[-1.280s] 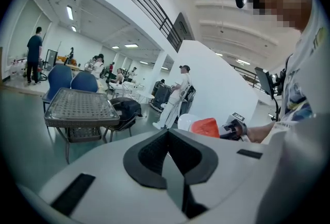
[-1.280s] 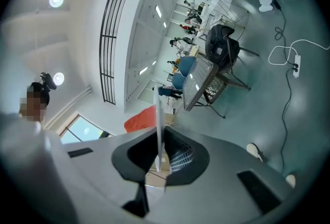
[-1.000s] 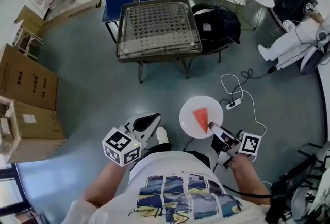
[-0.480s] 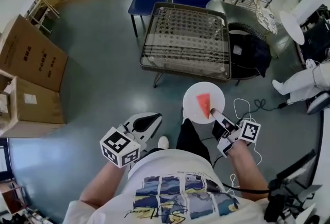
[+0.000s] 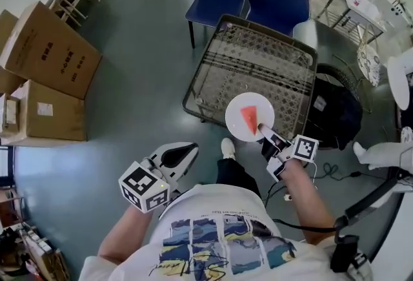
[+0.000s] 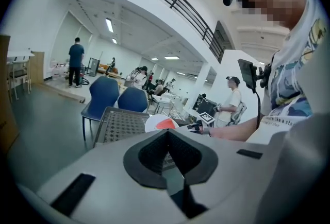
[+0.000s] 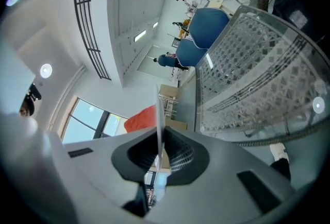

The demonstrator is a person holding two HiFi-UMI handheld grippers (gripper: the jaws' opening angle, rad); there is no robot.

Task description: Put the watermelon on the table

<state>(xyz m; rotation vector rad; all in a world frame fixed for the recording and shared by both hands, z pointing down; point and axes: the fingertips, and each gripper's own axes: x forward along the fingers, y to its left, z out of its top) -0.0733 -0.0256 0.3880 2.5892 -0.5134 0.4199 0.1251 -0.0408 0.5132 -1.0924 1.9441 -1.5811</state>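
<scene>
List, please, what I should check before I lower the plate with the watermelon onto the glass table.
1. Grip on the plate: ok. The right gripper has its jaws clamped on the rim.
2. Watermelon seated: ok. The slice lies on the plate, inside the rim.
3. Plate fully above the table: cannot tell. In the head view it overlaps only the near edge.
4. Landing spot: ok. Nothing shows on the glass top.
5. Left gripper out of the way: ok. It is empty, jaws together, on the person's left, short of the table.
6. Plate level: cannot tell.
</scene>
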